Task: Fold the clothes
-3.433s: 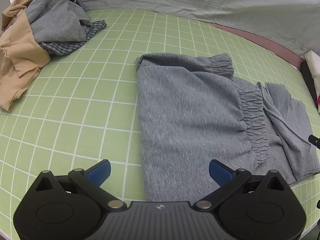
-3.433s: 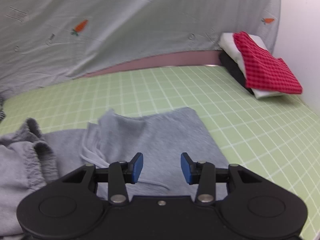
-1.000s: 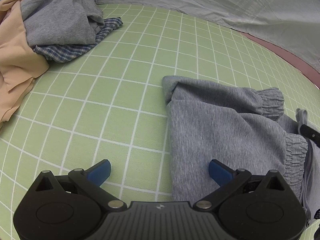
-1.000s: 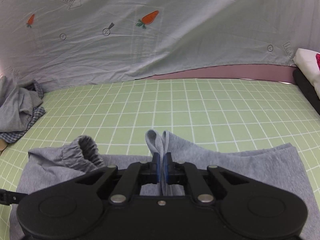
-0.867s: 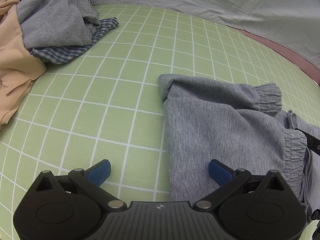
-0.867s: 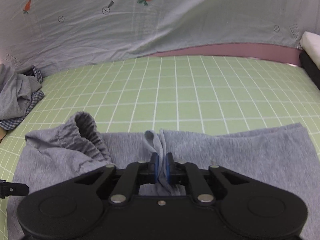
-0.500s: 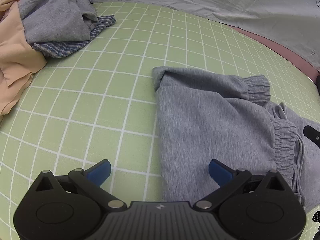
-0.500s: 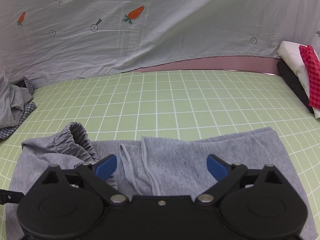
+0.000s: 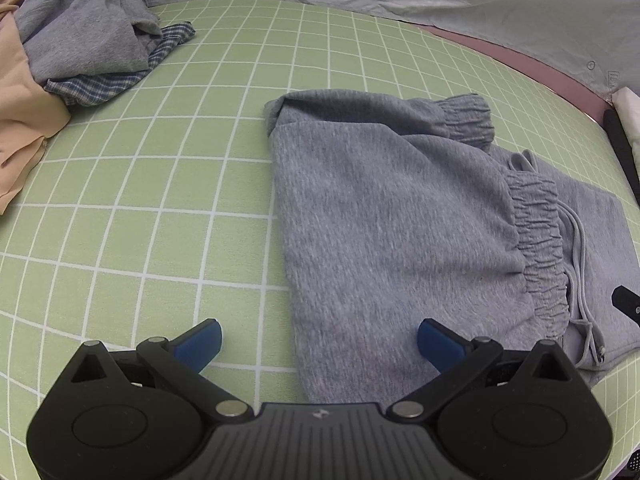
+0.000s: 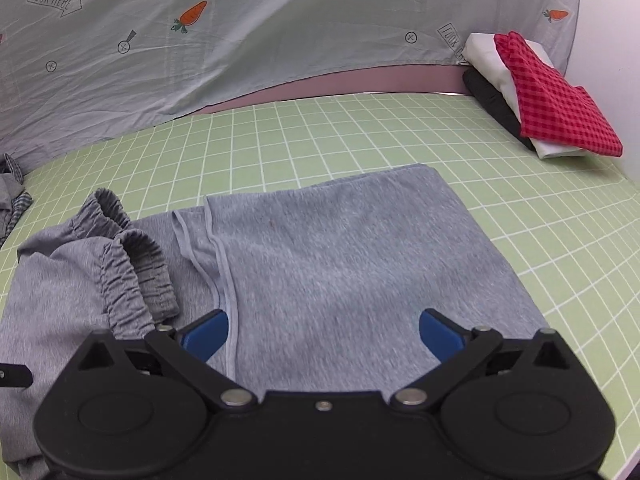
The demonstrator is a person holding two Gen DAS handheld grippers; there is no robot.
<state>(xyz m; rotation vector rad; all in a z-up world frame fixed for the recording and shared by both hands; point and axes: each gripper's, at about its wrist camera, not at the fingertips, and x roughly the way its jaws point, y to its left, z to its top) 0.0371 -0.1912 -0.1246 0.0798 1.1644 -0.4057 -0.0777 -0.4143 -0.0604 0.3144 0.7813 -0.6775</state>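
Grey sweatpants (image 9: 392, 216) — folded, flat on mat.

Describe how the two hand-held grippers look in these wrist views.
They match. The left hand-held gripper and right hand-held gripper each have a matte black body with two rounded lobes, black linkage arms on silver pivot pins, and blue finger pads. The left body has a ribbed grey centre bearing a small logo. No hands, sleeves or cables show.

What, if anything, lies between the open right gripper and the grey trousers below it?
Nothing visible. The right gripper is open above the grey trousers, with only bare cloth between its fingers. The folded stack lies far off at the mat's corner.
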